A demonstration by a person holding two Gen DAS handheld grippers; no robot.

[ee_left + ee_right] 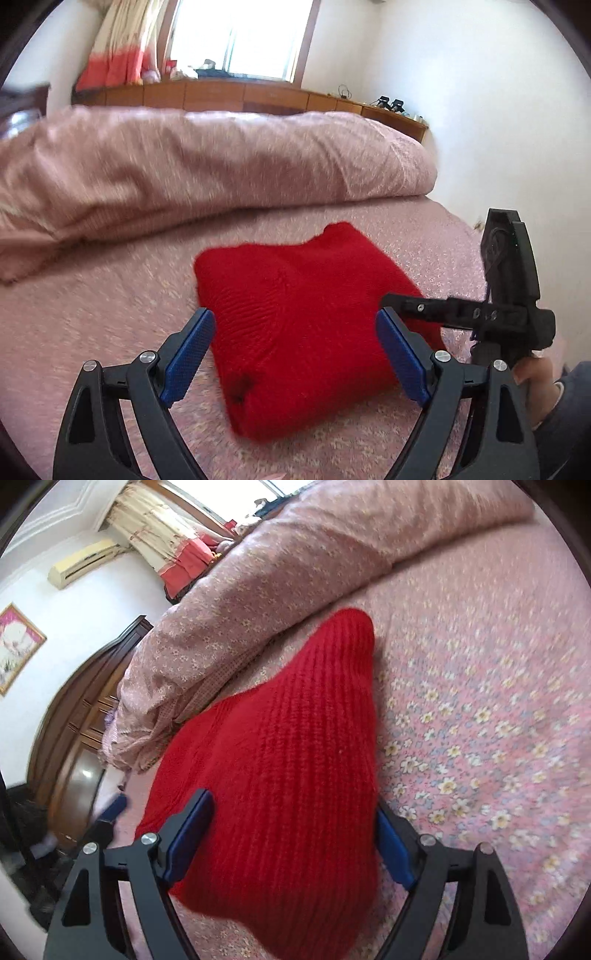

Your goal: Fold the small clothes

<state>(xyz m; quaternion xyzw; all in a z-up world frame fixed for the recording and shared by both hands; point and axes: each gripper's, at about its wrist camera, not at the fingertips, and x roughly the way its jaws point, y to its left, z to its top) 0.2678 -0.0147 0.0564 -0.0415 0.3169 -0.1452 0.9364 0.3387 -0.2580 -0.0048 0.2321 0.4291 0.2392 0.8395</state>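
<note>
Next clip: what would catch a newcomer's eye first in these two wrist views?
The bright red knit sweater, folded into a compact bundle, lies on the pink floral bedsheet in the middle of both views. Both grippers are open around it: the left gripper frames its near edge, and the right gripper sits close over the knit. Behind it, a rumpled pink quilt is heaped across the bed.

1. Your left wrist camera looks forward between the left gripper [295,354] fingers, slightly down across the bed [110,317] toward the window [240,37].
2. Your right wrist camera sits very close, the red sweater [280,760] filling the space between its fingers.
3. Both views share the sweater, bedspread and rolled quilt [184,166].
</note>
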